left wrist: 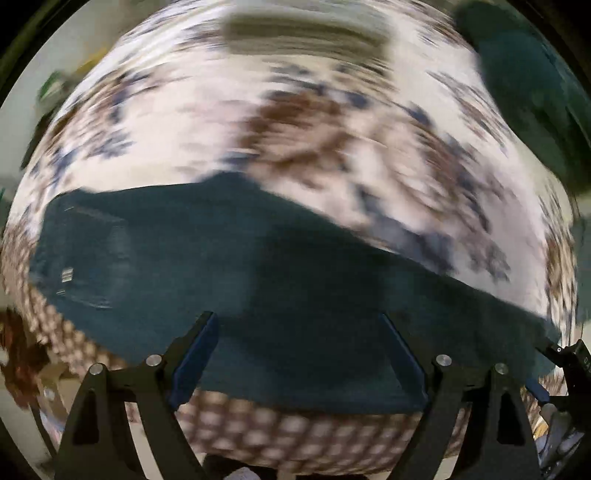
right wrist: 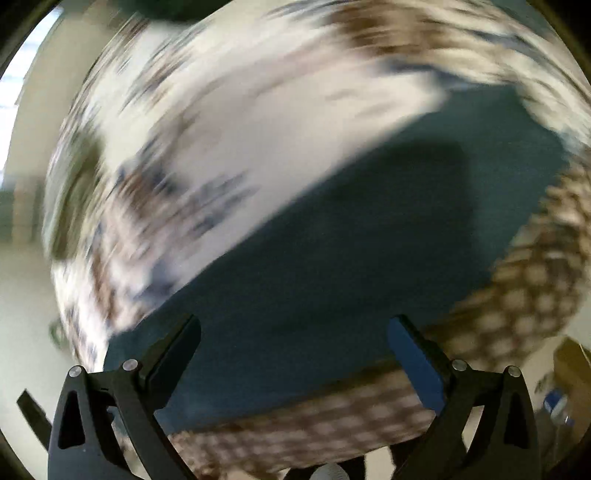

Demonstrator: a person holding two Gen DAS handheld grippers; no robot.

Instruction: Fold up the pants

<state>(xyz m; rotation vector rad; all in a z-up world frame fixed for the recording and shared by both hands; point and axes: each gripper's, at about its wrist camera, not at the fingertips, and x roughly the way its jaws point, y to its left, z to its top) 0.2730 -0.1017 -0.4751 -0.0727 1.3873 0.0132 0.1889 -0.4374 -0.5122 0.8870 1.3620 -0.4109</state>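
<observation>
both views are smeared by motion blur, so fine detail is lost. nearest to you in the left wrist view, your left gripper (left wrist: 299, 321) points forward and down over the cloth, its two black fingers spread wide with blue pads (left wrist: 195, 354) facing inward and nothing between them. at the far right edge of that view, part of your right gripper (left wrist: 565, 354) shows beside it. in the right wrist view, your right gripper (right wrist: 295, 325) is posed the same way, fingers wide apart and released, holding nothing.

just beyond both sets of fingertips lies one pair of dark teal pants (left wrist: 229, 266), spread flat as a long band across the near part of the surface. a small pale tag and what seems to be a pocket show near its left end. in the right wrist view the pants (right wrist: 351, 240) run diagonally up to the right, with a dark shadow across them.

they rest on a table under a single patterned tablecloth (left wrist: 332, 129), white with brown and dark blue blotches, and a brown and cream checked border (left wrist: 295, 435) along the near edge. farther back on the cloth sits a blurred olive shape (left wrist: 306, 29); i cannot tell what it is. a second dark teal mass (left wrist: 524, 85) lies at the far right. pale floor (right wrist: 26, 295) surrounds the table.
</observation>
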